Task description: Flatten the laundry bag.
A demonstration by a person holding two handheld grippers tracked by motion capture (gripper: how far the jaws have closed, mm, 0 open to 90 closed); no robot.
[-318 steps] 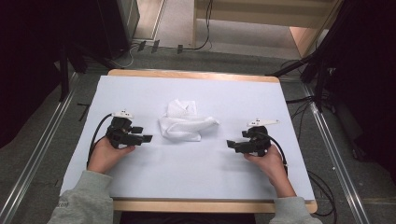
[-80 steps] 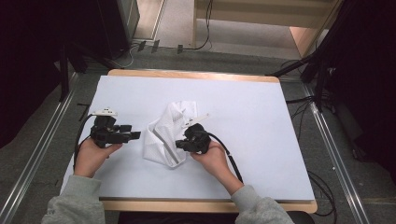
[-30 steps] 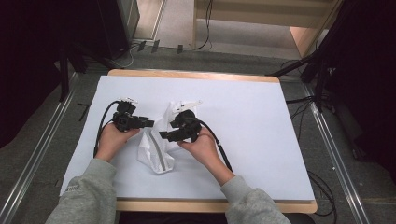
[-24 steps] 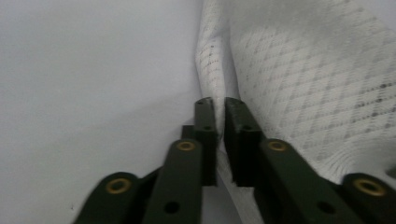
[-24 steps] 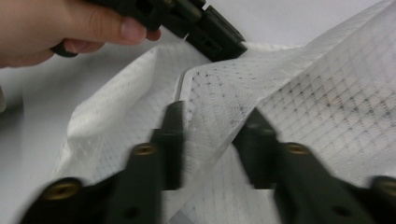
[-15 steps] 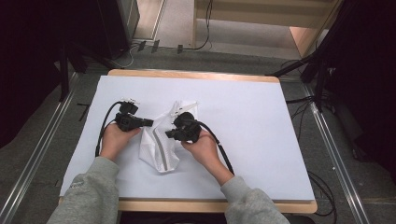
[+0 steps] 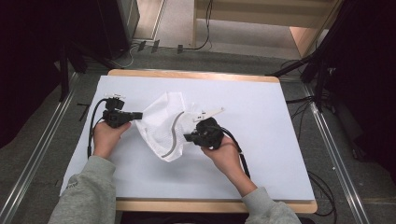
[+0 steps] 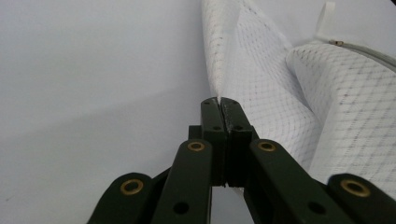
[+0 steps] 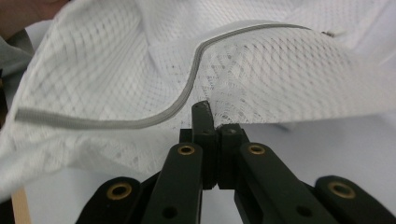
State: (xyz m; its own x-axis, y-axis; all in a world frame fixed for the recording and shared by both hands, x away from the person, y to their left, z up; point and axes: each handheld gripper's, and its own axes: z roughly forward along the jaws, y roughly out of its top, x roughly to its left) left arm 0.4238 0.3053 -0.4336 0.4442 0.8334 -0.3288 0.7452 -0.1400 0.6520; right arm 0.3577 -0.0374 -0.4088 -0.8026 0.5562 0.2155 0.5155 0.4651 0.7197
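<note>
A white mesh bag [image 7: 164,125] with a grey zipper [image 7: 173,131] hangs stretched between both grippers over the white table [image 7: 280,121]. My left gripper [image 7: 138,115] is shut on the bag's left edge; in the left gripper view the closed jaws pinch the mesh bag [image 8: 261,88] at the left gripper [image 8: 219,100] tip. My right gripper [image 7: 187,137] is shut on the bag's right side. In the right gripper view the right gripper [image 9: 208,109] clamps the mesh bag [image 9: 116,74] just below the curving zipper [image 9: 187,100].
The white sheet [image 7: 140,172] covers a wooden board whose edge [image 7: 210,205] shows at the front. Metal rails [image 7: 336,154] run along both sides of the table. Cables [image 7: 238,149] trail from the grippers. A white tag [image 7: 210,112] lies behind the right gripper.
Both grippers have moved apart and slightly lifted, spreading the mesh bag wider between them; the left moved left, the right moved right and toward the front.
</note>
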